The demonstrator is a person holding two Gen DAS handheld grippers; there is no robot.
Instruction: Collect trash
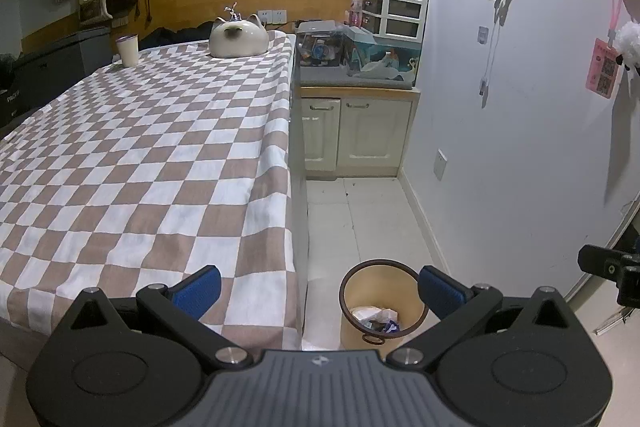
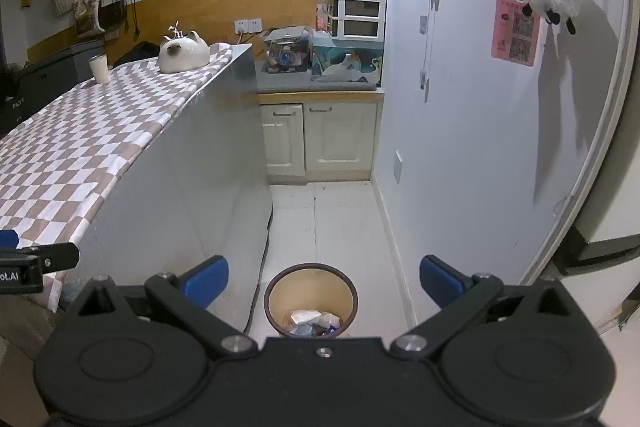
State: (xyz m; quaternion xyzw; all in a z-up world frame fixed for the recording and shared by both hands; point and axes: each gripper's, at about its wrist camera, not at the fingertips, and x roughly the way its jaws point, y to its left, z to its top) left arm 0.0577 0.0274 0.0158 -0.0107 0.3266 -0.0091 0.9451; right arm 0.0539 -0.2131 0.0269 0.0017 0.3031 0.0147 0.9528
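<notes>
A tan waste bin (image 1: 380, 301) with a dark rim stands on the tiled floor beside the table, crumpled wrappers and paper (image 1: 376, 319) lying inside it. My left gripper (image 1: 318, 291) hovers open over the table's right edge and the bin, nothing between its blue pads. In the right wrist view the same bin (image 2: 311, 301) sits directly below, with trash (image 2: 314, 321) at its bottom. My right gripper (image 2: 323, 283) is open and empty above the bin. The left gripper's body (image 2: 24, 263) shows at the left edge of the right wrist view.
A table with a brown-and-white checkered cloth (image 1: 152, 155) carries a white cat-shaped ceramic pot (image 1: 239, 37) and a white cup (image 1: 128, 50) at its far end. Cream cabinets (image 1: 356, 131) with a cluttered counter close the narrow aisle. A white wall (image 1: 520, 147) runs along the right.
</notes>
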